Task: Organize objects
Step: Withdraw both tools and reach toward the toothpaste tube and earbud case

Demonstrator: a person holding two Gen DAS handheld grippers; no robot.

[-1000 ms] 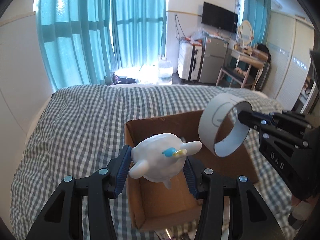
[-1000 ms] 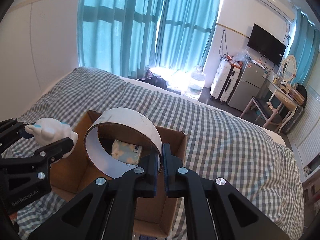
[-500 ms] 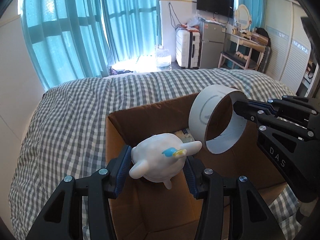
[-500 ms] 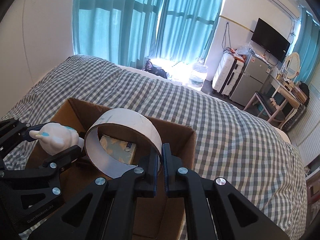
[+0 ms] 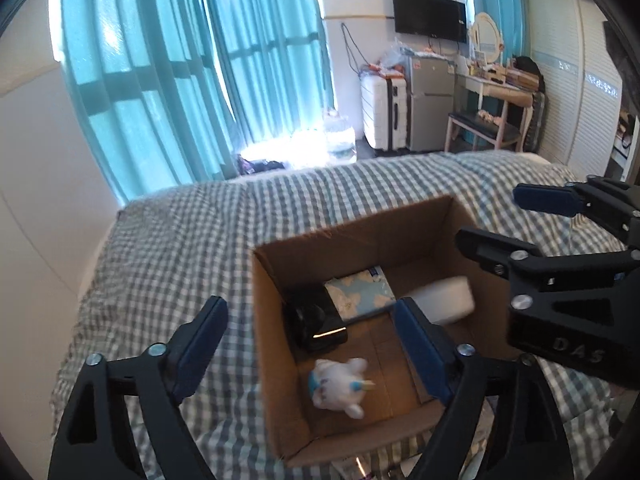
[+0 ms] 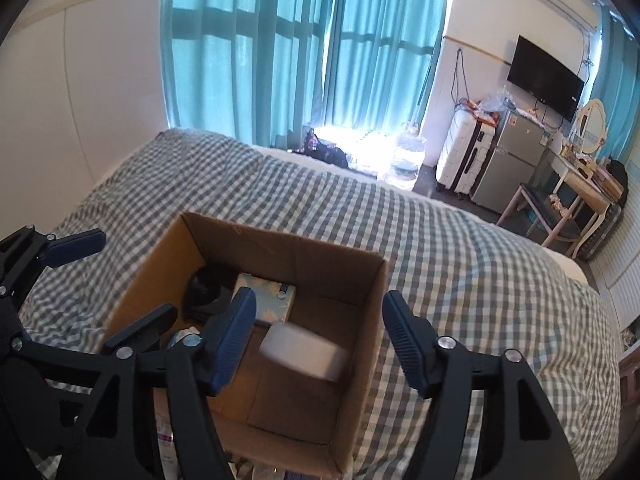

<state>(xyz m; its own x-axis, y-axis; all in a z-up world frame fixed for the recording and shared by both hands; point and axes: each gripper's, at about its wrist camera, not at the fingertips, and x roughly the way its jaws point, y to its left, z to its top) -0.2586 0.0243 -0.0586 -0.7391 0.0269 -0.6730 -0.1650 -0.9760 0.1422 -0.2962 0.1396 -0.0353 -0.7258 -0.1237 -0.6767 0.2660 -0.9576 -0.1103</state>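
An open cardboard box (image 5: 276, 344) sits on the checked bed; it also shows in the right wrist view (image 6: 360, 304). Inside lie a white plush toy (image 5: 340, 386), a white tape roll (image 5: 442, 300) (image 6: 304, 350), a blue-patterned tissue pack (image 5: 362, 292) (image 6: 266, 300) and a black object (image 5: 316, 320) (image 6: 206, 292). My left gripper (image 5: 312, 352) is open and empty above the box's near side. My right gripper (image 6: 318, 338) is open and empty above the box; it shows at the right of the left wrist view (image 5: 504, 216).
The grey checked bedcover (image 5: 168, 264) spreads around the box. Teal curtains (image 5: 180, 80), a white suitcase (image 5: 384, 112), a small fridge (image 5: 430, 100), a dressing table with chair (image 5: 492, 104) and a wall TV (image 5: 428, 16) stand beyond the bed. A wall runs along the left.
Both grippers opened. The plush toy dropped from the left gripper and the tape roll dropped from the right gripper into the box. Both grippers rose slightly.
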